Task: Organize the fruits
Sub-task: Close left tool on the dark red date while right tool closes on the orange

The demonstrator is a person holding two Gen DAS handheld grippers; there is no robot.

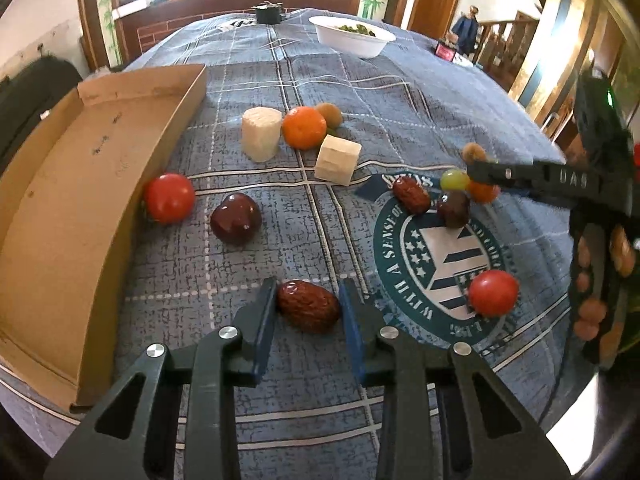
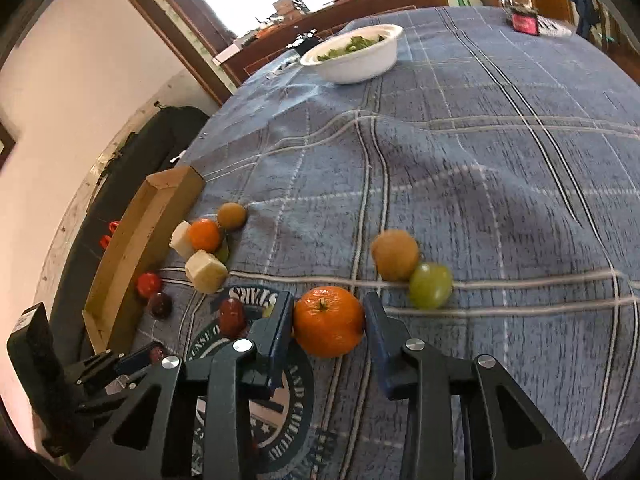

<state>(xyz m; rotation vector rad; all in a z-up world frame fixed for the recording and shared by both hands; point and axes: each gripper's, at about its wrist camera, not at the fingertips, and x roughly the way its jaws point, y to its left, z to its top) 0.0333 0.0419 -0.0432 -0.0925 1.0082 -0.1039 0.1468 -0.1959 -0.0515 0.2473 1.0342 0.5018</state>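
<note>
From the left wrist view, the left gripper (image 1: pixel 308 304) sits at the bottom centre with its blue pads pressed against both ends of a wrinkled red date (image 1: pixel 307 306), clenched on it. The date's long axis runs roughly across the frame, tilted slightly down to the right, and it lies on the blue checked tablecloth (image 1: pixel 420 92). At the left edge a shallow cardboard tray (image 1: pixel 72 216) stands empty, a red tomato (image 1: pixel 169 198) touching its wall. In the upper middle a white bowl (image 1: pixel 354 42) holds green leaves.

From the right wrist view, the right gripper (image 2: pixel 328 320) in the lower centre grasps a mandarin (image 2: pixel 329 321), pads tight on its two sides, stem dimple facing up toward the camera. Just up and right of it lie a green grape (image 2: pixel 431 285) and a brown fruit (image 2: pixel 395 255), touching each other. The tray's far corner shows at mid left, the bowl at the top.
</note>
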